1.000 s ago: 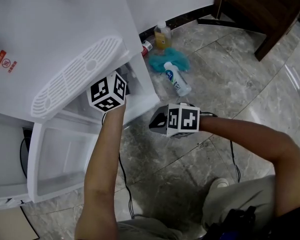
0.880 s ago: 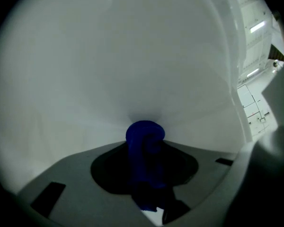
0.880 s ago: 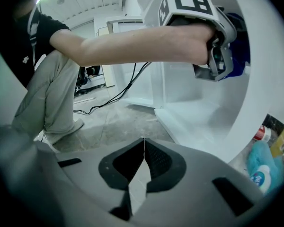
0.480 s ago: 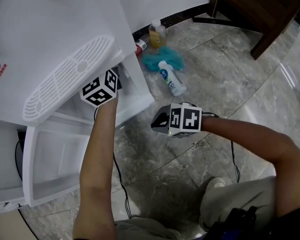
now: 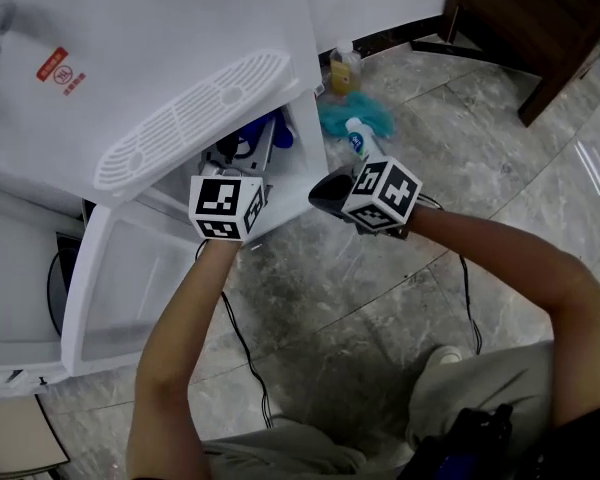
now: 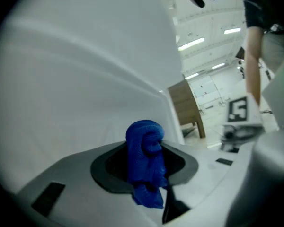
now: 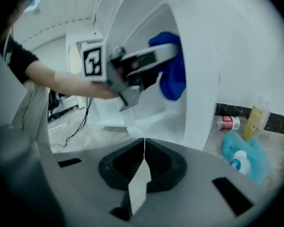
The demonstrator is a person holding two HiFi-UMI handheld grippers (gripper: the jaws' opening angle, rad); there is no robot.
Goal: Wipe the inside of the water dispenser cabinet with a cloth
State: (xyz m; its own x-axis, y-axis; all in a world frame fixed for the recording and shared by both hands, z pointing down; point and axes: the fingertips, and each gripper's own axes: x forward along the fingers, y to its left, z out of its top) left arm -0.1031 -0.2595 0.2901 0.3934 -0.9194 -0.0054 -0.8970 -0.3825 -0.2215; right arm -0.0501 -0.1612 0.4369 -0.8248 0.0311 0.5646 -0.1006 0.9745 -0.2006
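The white water dispenser cabinet (image 5: pixel 180 58) stands at the left with its door (image 5: pixel 130 278) swung open toward me. My left gripper (image 5: pixel 242 150) reaches into the opening under the slotted drip tray (image 5: pixel 190 118). It is shut on a bunched blue cloth (image 6: pixel 144 164), which sticks out past the jaws beside the white inner wall. In the right gripper view the blue cloth (image 7: pixel 173 74) hangs from the left gripper (image 7: pixel 149 58) inside the cabinet. My right gripper (image 5: pixel 325 193) is outside, by the cabinet's front corner. Its jaws (image 7: pixel 143 145) are shut on nothing.
On the floor by the wall lie a teal rag (image 5: pixel 350 116), a white bottle (image 5: pixel 365 140), a yellowish bottle (image 5: pixel 345 68) and a red can (image 7: pixel 227 123). Dark wooden furniture (image 5: pixel 540 18) stands at the far right. Black cables (image 5: pixel 245 348) trail across the marble floor.
My left gripper has shifted and turned at the cabinet opening, and the blue cloth now shows inside. My right gripper has lifted closer to the cabinet's front corner.
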